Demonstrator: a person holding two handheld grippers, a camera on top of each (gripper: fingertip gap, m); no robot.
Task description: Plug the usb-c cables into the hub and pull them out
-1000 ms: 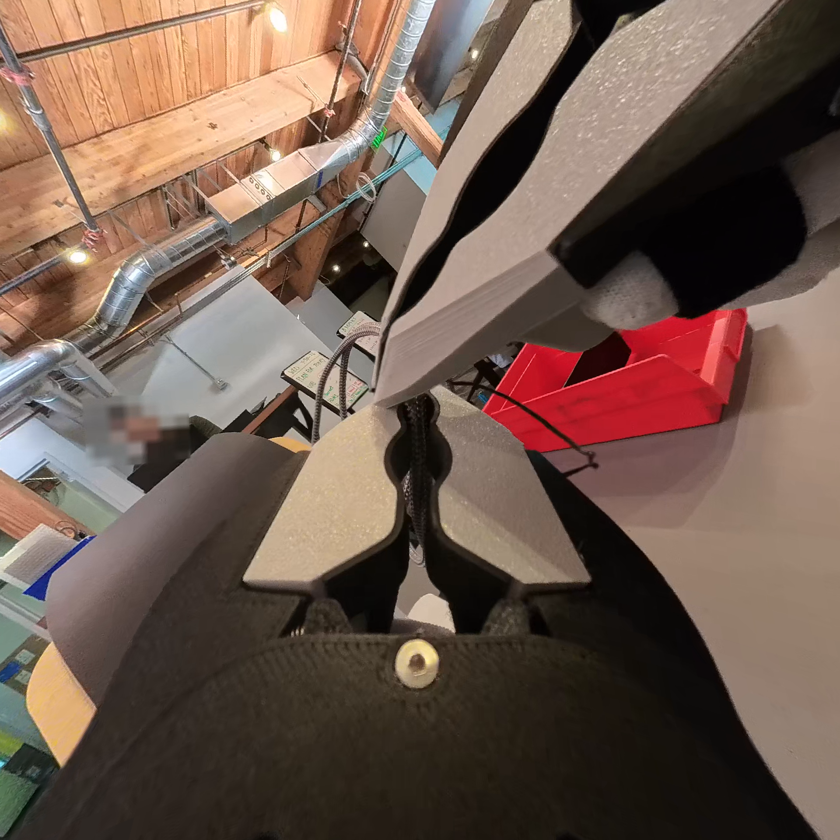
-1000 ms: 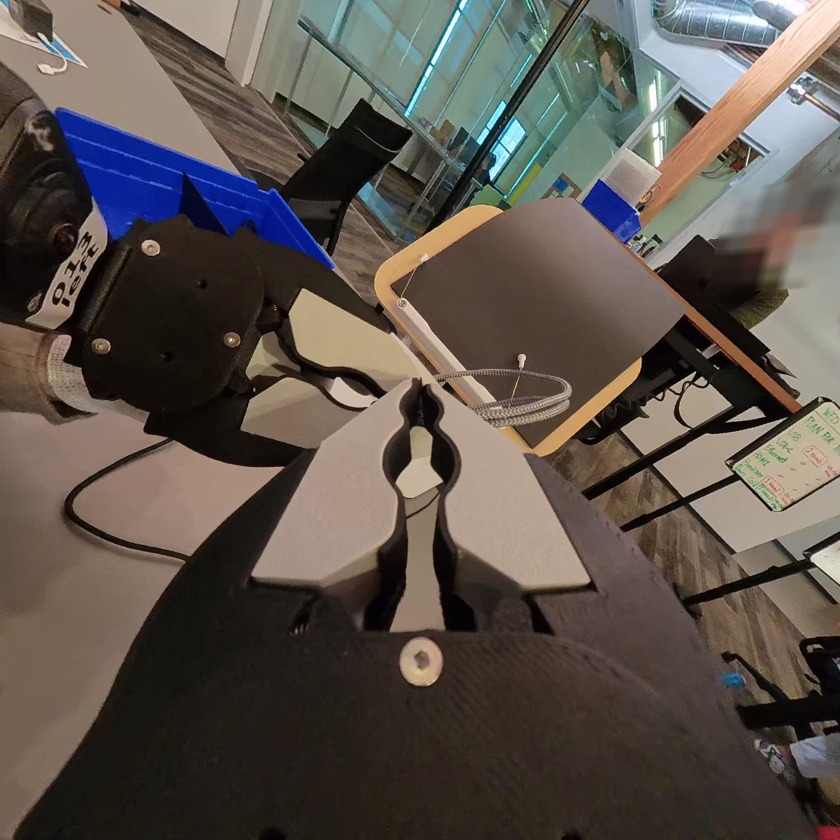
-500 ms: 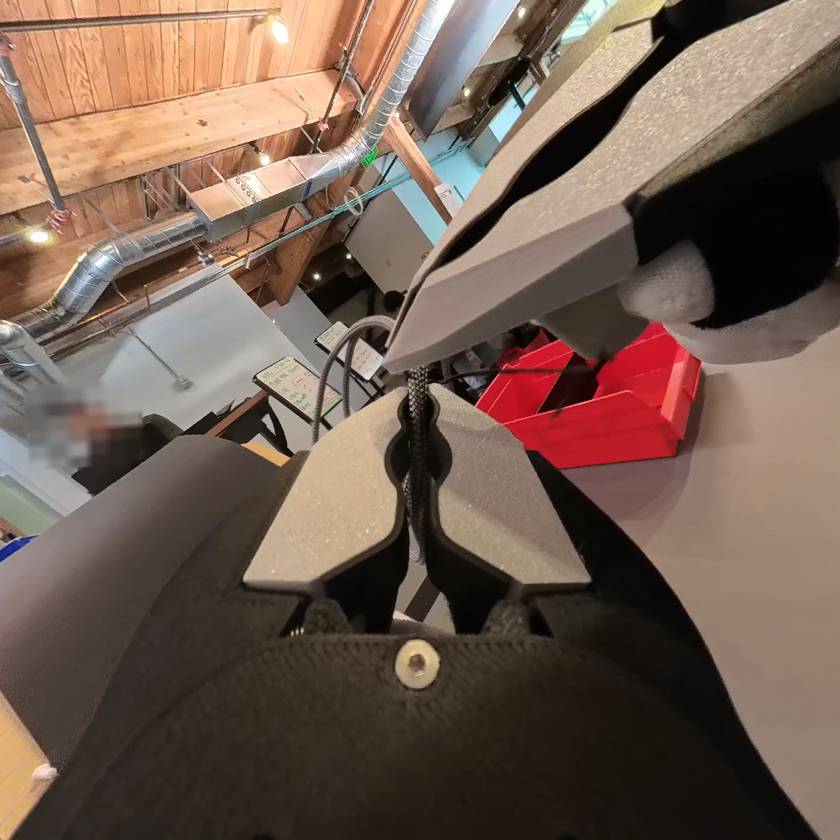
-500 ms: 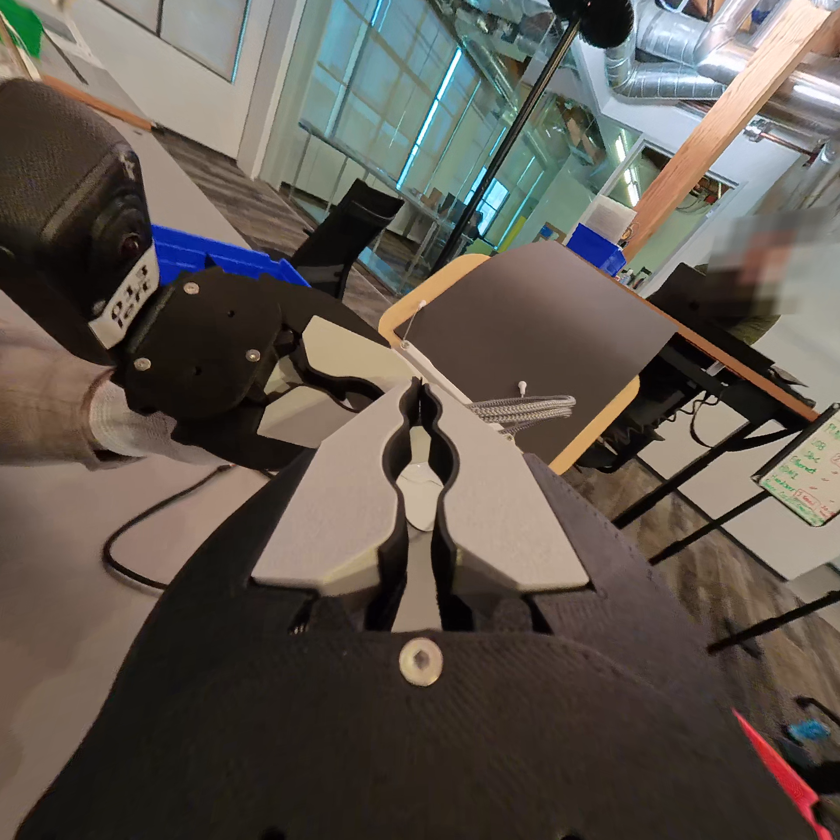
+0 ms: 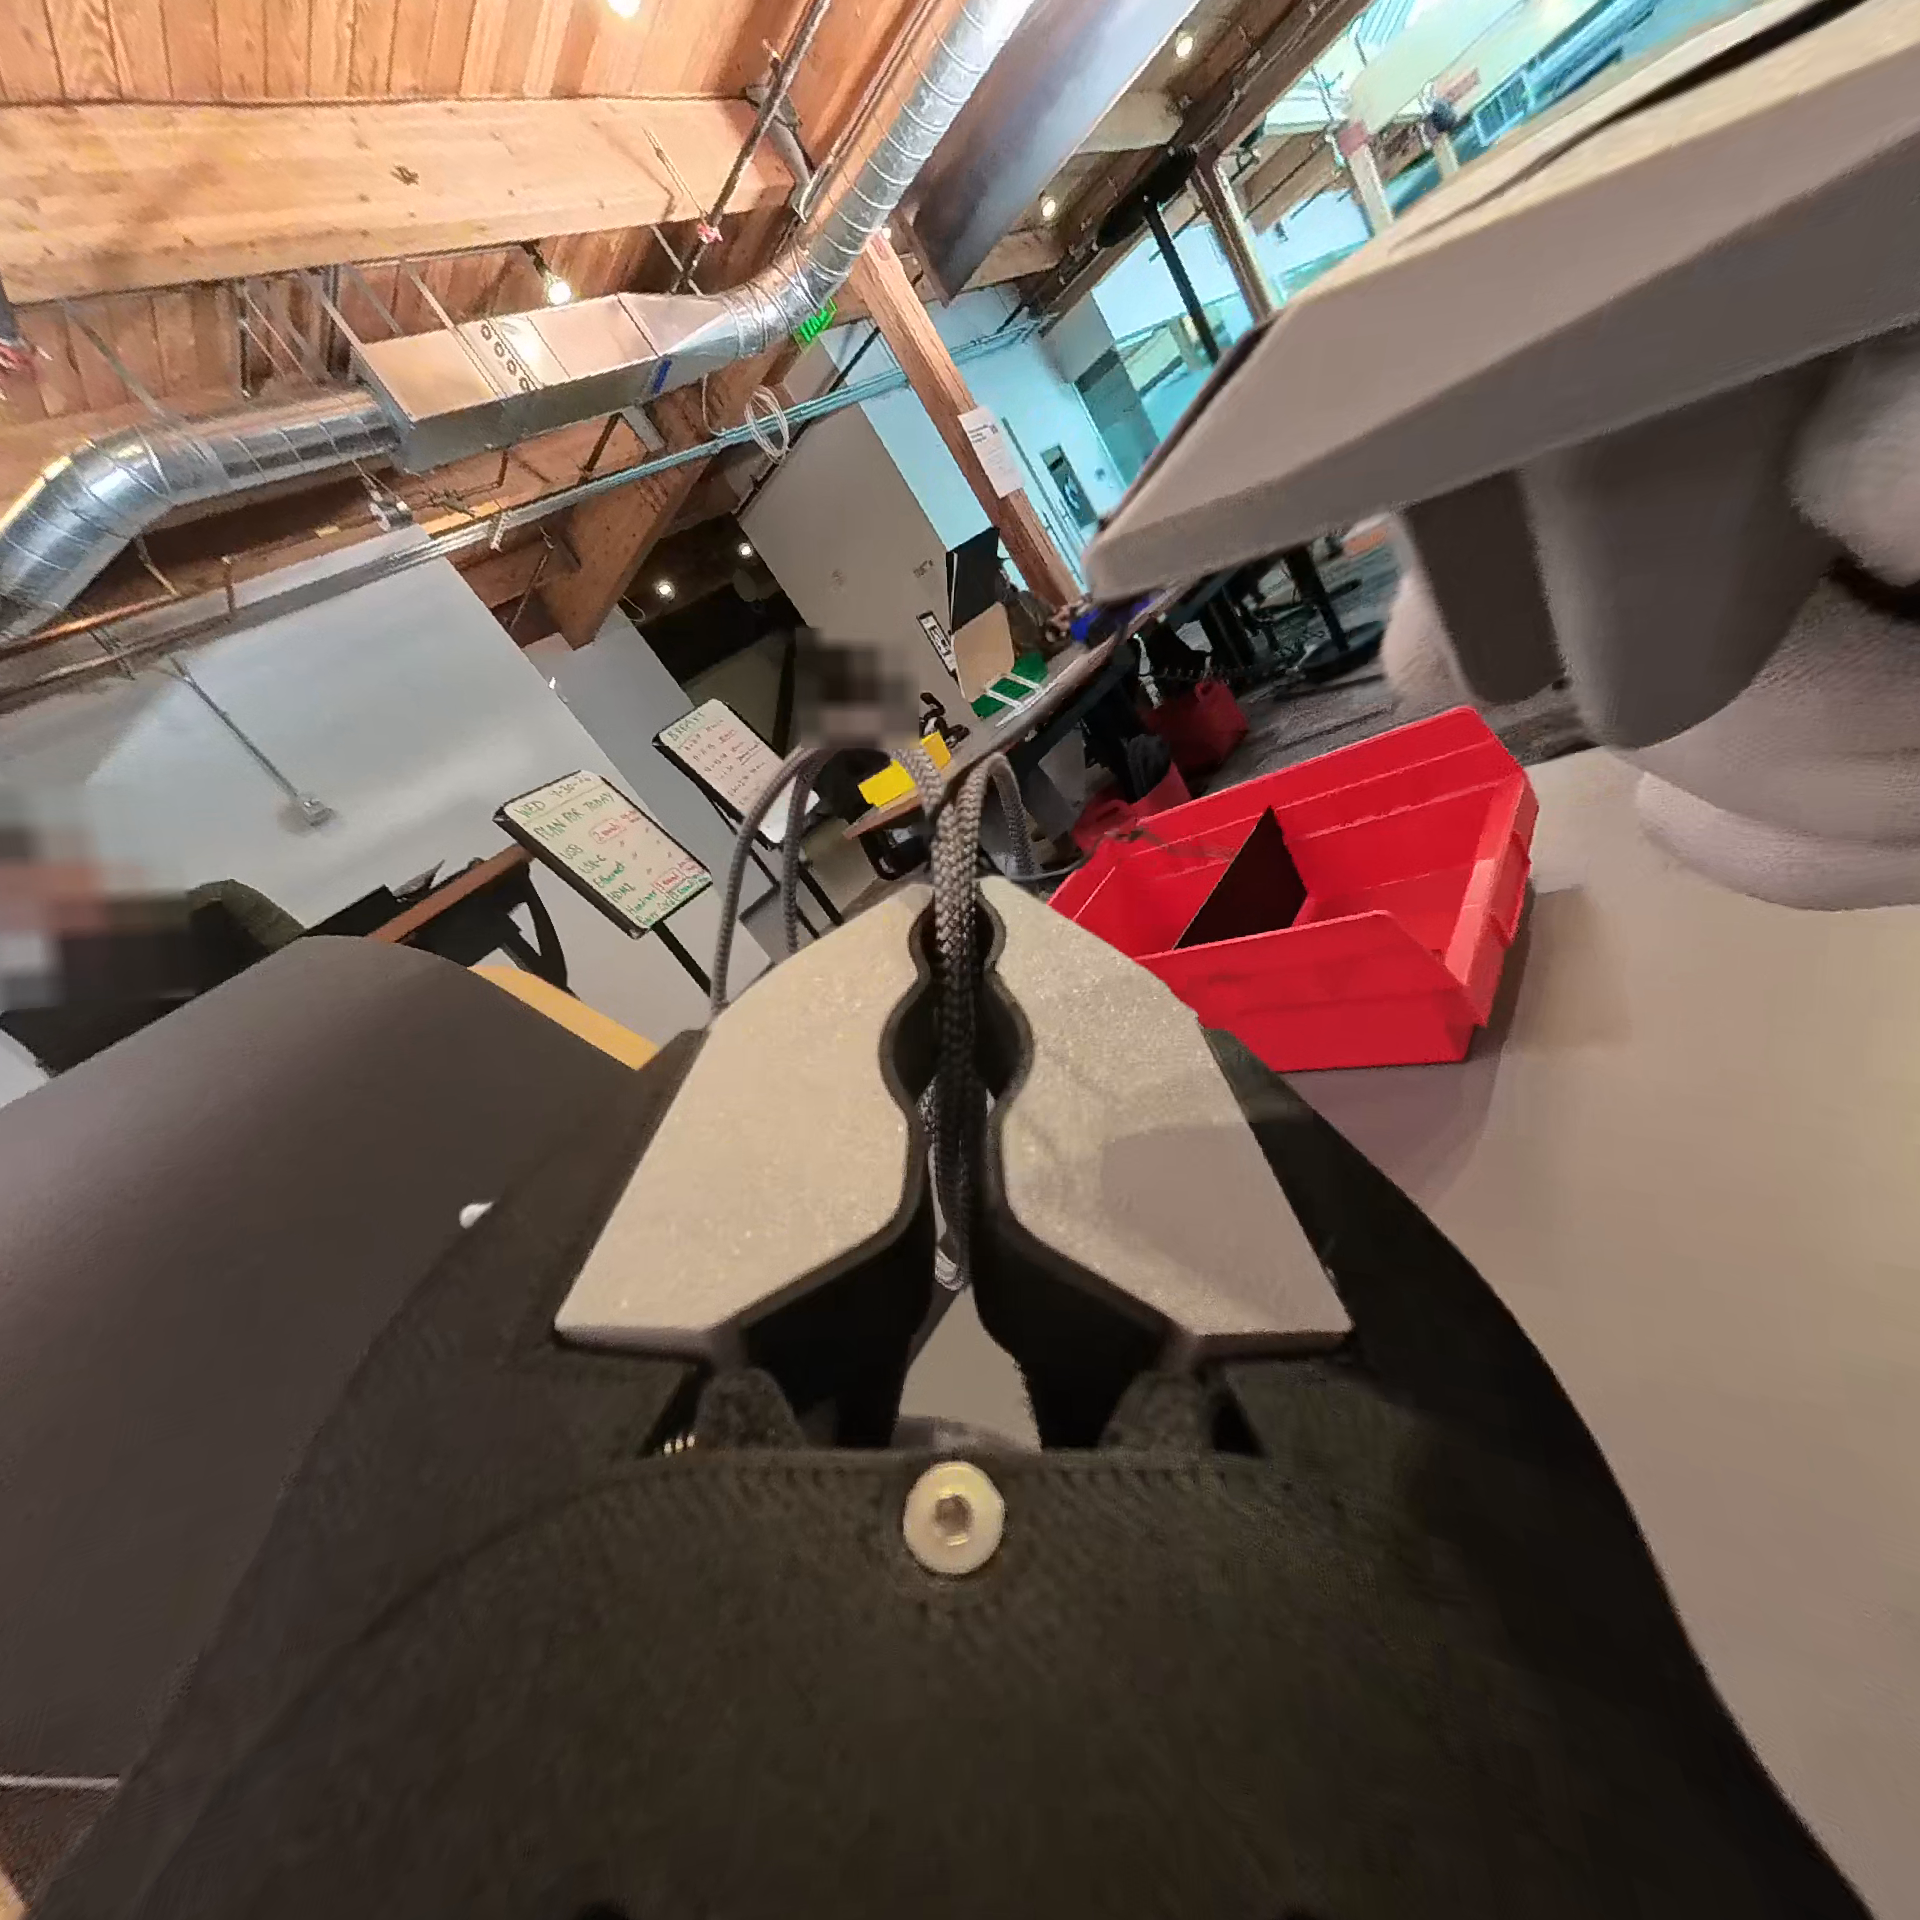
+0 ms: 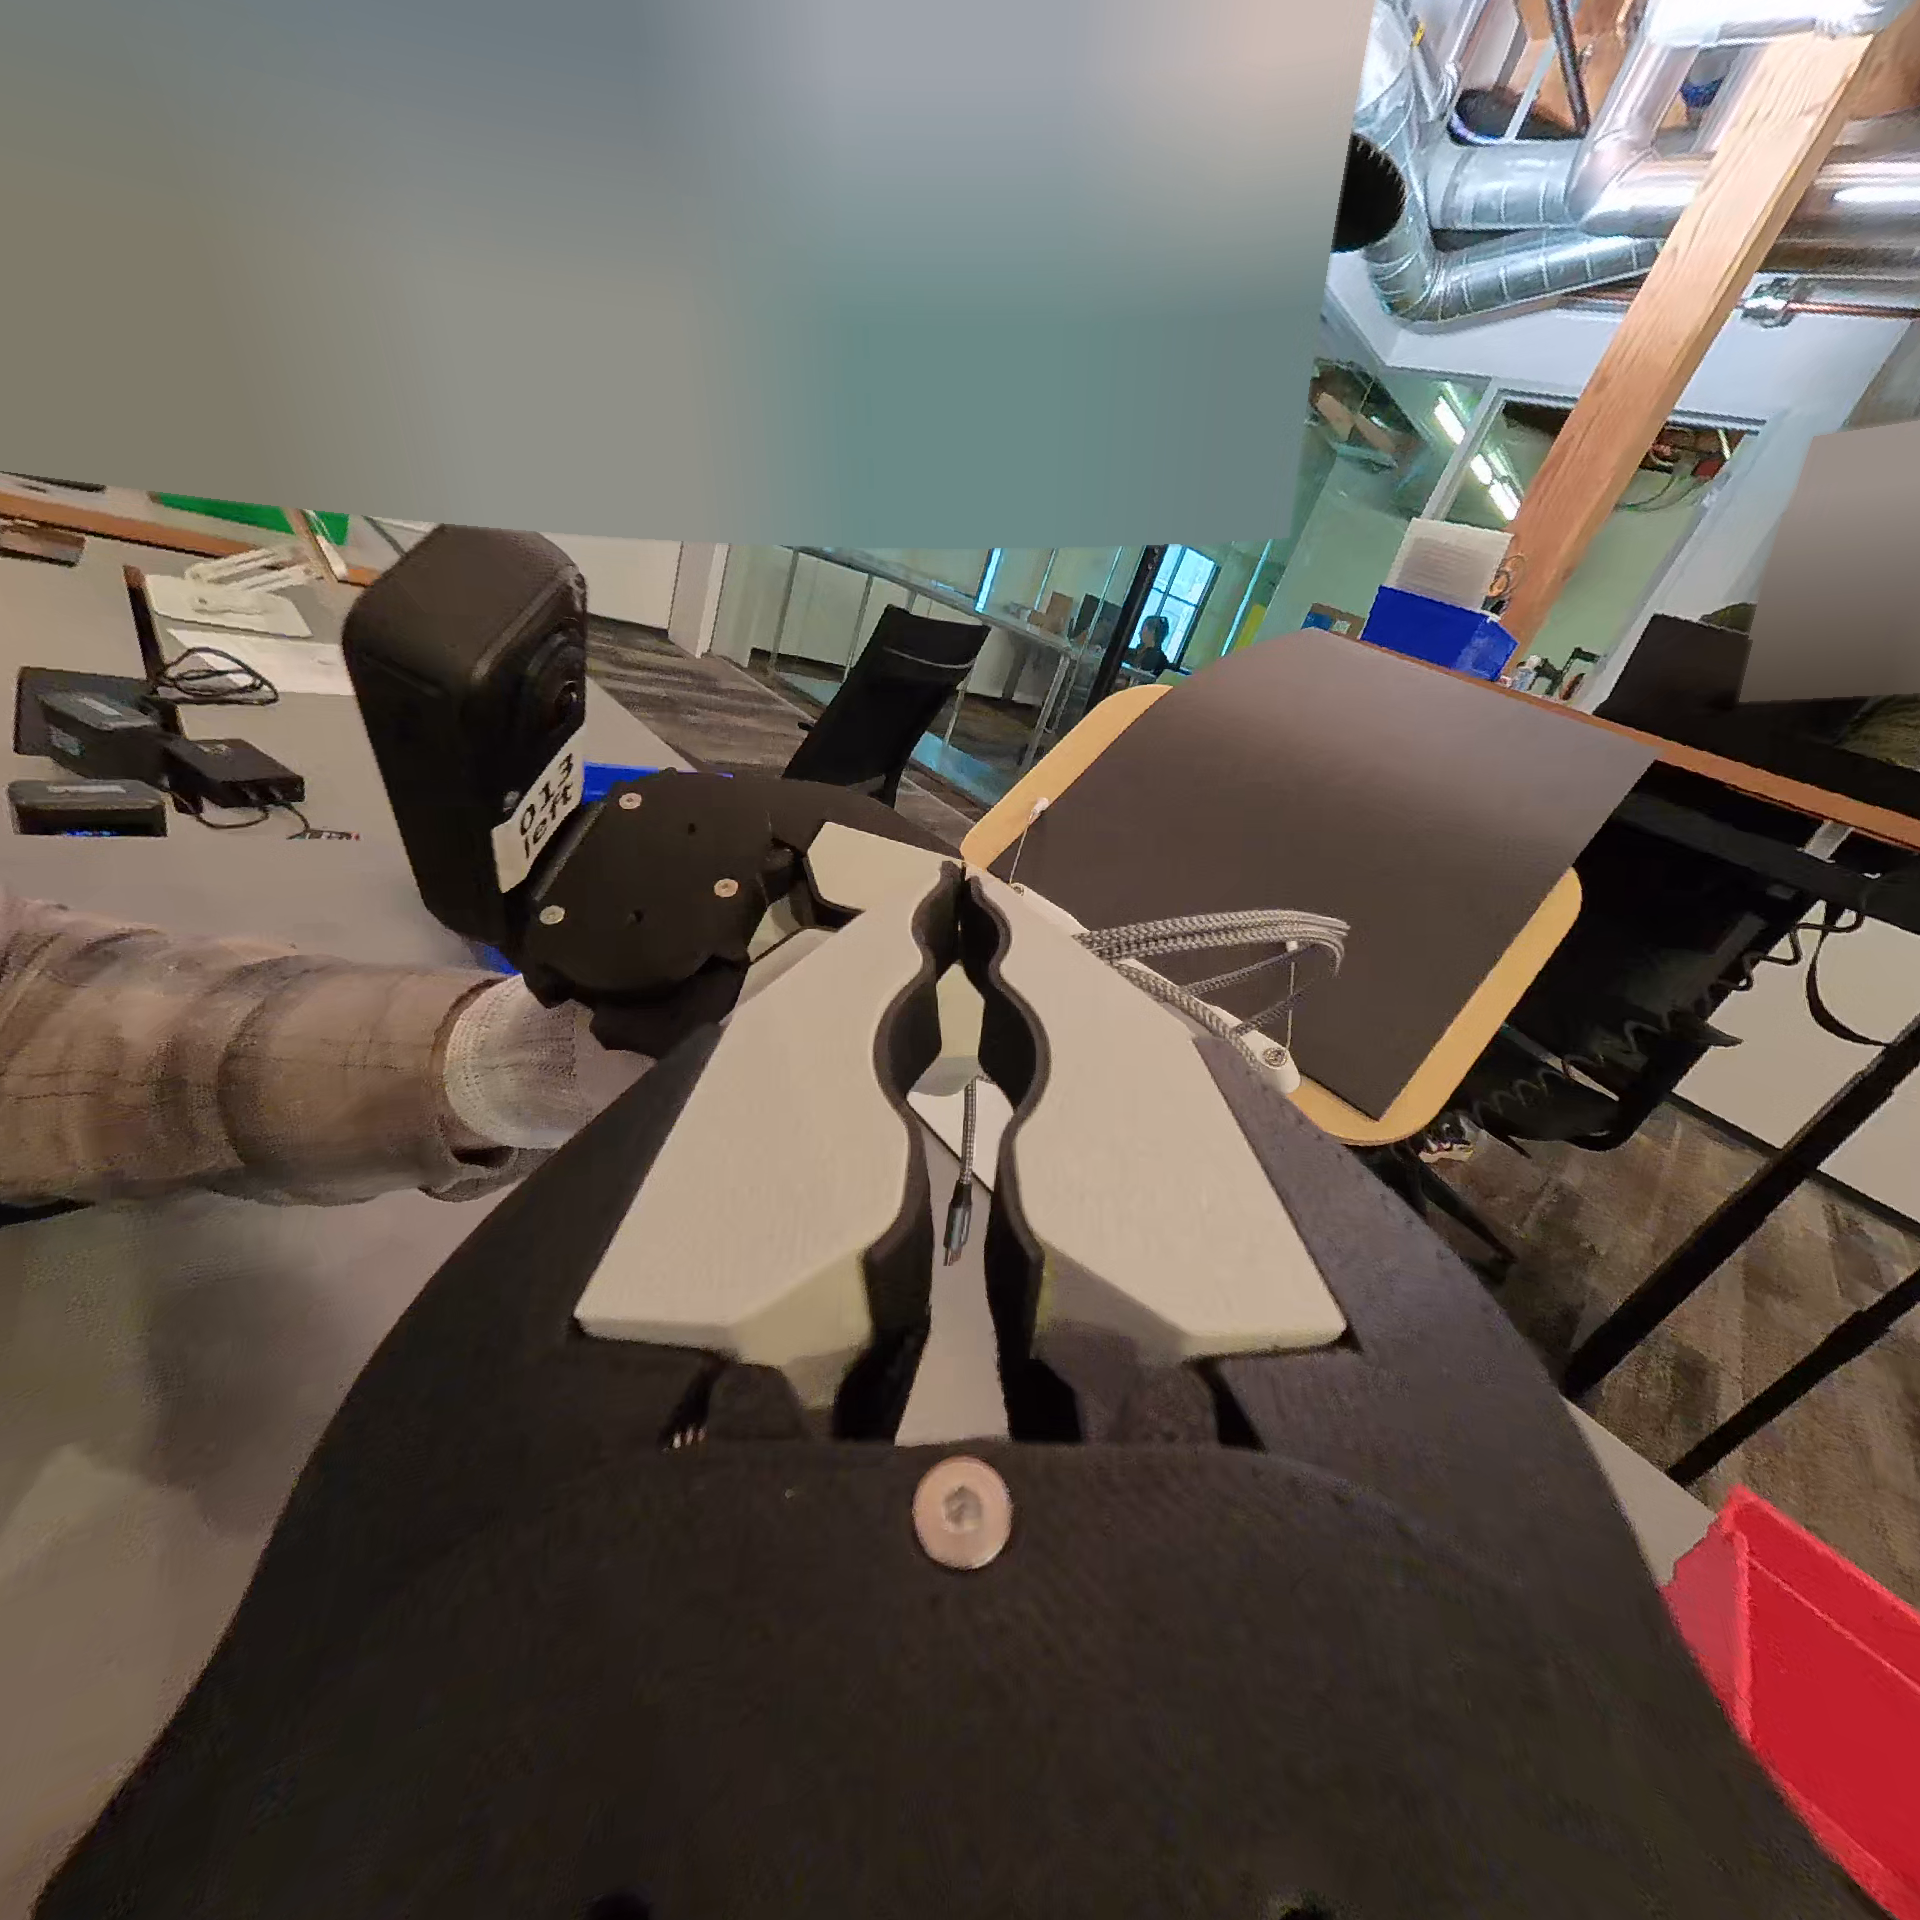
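My left gripper (image 5: 954, 920) is shut on a dark braided USB-C cable (image 5: 958, 852), which loops up and away behind the fingertips. My right gripper (image 6: 961, 883) is shut on a light grey hub (image 6: 961, 1029), seen in the hollow between its fingers. In the left wrist view the right gripper (image 5: 1164, 509) hangs at the upper right, with the hub (image 5: 1486, 592) sticking out below it. The cable's metal plug (image 6: 954, 1216) hangs free under the hub, apart from it. The left gripper (image 6: 862, 883) sits just behind my right fingertips, with the cable loop (image 6: 1216, 930) to its right.
A red bin (image 5: 1330, 935) stands on the grey table (image 5: 1662, 1195) to the right. A black board with a tan rim (image 6: 1299, 883) stands past the table edge. Black boxes and leads (image 6: 94, 748) lie at the far left. A sleeve and gloved hand (image 6: 260, 1060) hold the left gripper. One gripper's finger ends stand about 7 cm off the other's.
The left gripper, still holding the cable, has drawn away from the right gripper's tips, which it touched a second ago. Both views have swung, and the plug now hangs free.
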